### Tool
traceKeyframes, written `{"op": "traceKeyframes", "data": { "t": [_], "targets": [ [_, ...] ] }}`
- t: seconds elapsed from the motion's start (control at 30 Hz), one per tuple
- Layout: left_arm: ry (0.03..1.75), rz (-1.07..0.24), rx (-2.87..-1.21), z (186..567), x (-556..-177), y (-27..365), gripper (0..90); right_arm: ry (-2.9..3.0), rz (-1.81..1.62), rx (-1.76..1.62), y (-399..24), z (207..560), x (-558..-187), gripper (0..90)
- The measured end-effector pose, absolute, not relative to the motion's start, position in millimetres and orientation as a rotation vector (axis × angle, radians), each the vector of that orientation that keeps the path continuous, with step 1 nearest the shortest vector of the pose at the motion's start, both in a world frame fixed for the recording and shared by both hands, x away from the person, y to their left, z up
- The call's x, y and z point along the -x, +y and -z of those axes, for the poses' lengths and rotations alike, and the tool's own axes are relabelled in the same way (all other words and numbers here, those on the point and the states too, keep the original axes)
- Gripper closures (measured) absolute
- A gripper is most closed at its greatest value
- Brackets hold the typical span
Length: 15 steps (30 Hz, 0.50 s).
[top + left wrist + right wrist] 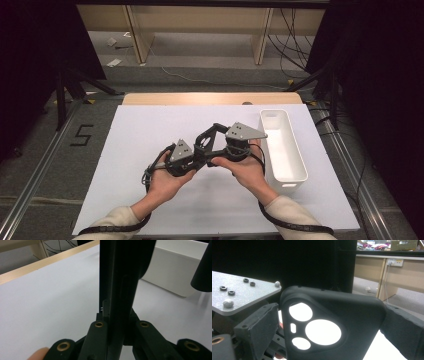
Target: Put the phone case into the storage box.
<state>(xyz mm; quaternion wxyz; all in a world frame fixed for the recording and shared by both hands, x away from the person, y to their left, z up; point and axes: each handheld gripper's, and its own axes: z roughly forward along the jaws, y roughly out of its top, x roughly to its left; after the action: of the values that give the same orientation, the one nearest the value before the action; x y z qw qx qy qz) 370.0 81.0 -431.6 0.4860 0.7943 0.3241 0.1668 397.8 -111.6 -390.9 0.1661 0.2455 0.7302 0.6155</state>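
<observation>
A black phone case (208,134) with camera cut-outs hangs above the middle of the white table (135,150), gripped from both sides. From the left, my left gripper (201,145) is shut on it. In the left gripper view the case (120,285) stands edge-on between the jaws of the left gripper (117,312). My right gripper (214,136) reaches in from the right. In its own view the case (332,312) shows its back, and both pads (259,327) of the right gripper (332,325) press its sides. The grey plate (239,295) belongs to the left gripper.
A long white bin (299,157) lies lengthwise at the table's right side, just beyond the right hand; its wall (170,272) also shows in the left gripper view. A wooden strip (210,98) borders the far edge. Cables and desk legs stand on the floor behind.
</observation>
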Motion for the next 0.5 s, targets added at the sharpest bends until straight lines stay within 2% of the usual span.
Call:
{"op": "traceKeyframes", "data": {
  "t": [0.23, 0.5],
  "targets": [
    [0.786, -0.405, -1.930, 431.6, -369.6, 80.6, 84.5, 2.067, -1.758, -0.706, -109.6, 392.5, -397.2, 12.2],
    [0.784, -0.404, -1.925, 431.6, -369.7, 80.6, 84.4, 2.056, -1.770, -0.712, -109.9, 392.9, -397.2, 13.3]
  ]
}}
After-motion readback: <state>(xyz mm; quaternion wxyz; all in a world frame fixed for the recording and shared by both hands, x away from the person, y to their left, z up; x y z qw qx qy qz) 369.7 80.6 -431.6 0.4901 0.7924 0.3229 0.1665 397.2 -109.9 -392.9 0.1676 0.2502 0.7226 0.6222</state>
